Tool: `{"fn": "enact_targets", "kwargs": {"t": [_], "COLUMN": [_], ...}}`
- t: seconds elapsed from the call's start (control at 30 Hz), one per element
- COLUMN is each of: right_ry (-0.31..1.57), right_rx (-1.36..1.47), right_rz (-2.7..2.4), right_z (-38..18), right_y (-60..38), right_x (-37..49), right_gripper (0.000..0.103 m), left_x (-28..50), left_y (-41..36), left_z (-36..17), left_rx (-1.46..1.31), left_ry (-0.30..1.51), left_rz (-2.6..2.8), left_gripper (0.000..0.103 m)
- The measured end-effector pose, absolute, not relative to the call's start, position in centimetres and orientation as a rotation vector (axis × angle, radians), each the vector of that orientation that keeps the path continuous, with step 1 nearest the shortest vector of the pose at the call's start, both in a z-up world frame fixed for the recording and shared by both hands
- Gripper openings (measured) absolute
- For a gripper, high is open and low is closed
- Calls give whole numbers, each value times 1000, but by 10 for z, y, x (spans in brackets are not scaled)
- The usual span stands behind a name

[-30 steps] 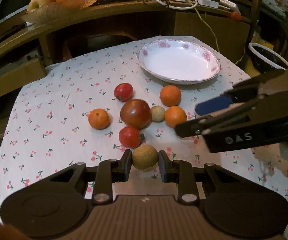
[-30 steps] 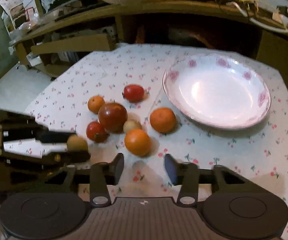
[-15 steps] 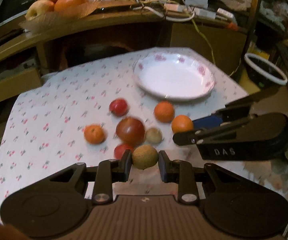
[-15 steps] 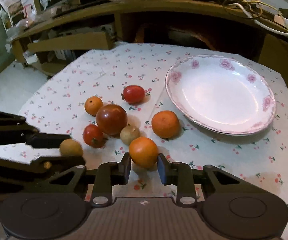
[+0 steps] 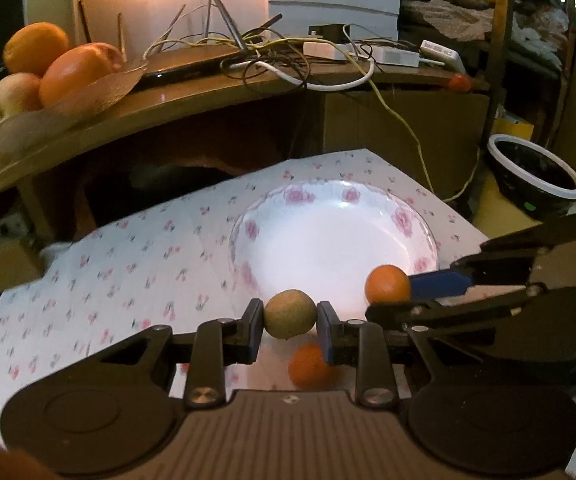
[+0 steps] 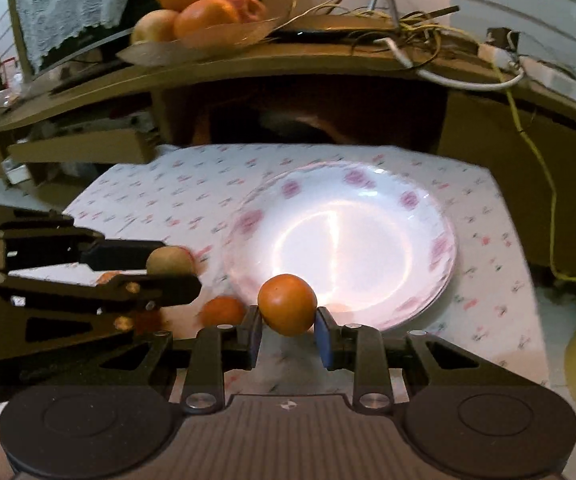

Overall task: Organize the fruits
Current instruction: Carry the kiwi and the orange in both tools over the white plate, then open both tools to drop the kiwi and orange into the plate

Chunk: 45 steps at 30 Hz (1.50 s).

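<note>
White with pink flowers, the plate (image 6: 439, 248) sits on the cherry-print tablecloth (image 5: 128, 264). Right gripper (image 6: 288, 326) clamps an orange (image 6: 287, 304) at the plate's near rim; beside it, left gripper (image 5: 289, 320) pinches a tan-green fruit (image 5: 289, 314).

The plate (image 6: 443, 248) lies on the table (image 6: 168, 196), toward its right side. Just before the plate's near rim, the left gripper (image 5: 289, 316) holds a fruit (image 5: 289, 314) and the right gripper (image 6: 287, 320) holds an orange (image 6: 287, 304), to the right of the fruit. A second orange (image 6: 222, 310) lies on the table before the plate's left rim. Behind the plate stands a desk (image 5: 208, 96), with a fruit tray (image 5: 48, 116) at its left end.
</note>
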State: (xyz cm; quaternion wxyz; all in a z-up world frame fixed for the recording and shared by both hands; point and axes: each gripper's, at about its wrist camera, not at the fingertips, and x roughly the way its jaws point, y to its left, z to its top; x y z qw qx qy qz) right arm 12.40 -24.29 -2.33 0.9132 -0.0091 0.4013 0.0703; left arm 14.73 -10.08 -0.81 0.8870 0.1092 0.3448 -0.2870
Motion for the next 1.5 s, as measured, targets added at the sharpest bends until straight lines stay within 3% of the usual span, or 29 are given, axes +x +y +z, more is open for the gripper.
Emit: {"fn": "enact_targets", "kwargs": {"t": [0.43, 0.53, 0.73, 1.0, 1.5], "right_ry": [845, 830, 756, 607, 752], "right_rx": [-39, -45, -13, 40, -69], "right_rz": [102, 92, 69, 84, 198], "right_z": [-37, -36, -14, 33, 11], "right_y": [-256, -257, -264, -267, -205], "right_x": [142, 143, 139, 117, 60], "right_gripper": [32, 42, 44, 48, 53], "left_x": [173, 174, 159, 115, 58], "left_y": [-115, -111, -89, -45, -8], "left_z": [-23, -19, 20, 66, 14], "left_rx": [237, 226, 175, 138, 208], "left_ry": [756, 755, 678, 577, 729], "left_rz": [-574, -560, -551, -505, -470], "left_gripper": [36, 40, 41, 50, 52]}}
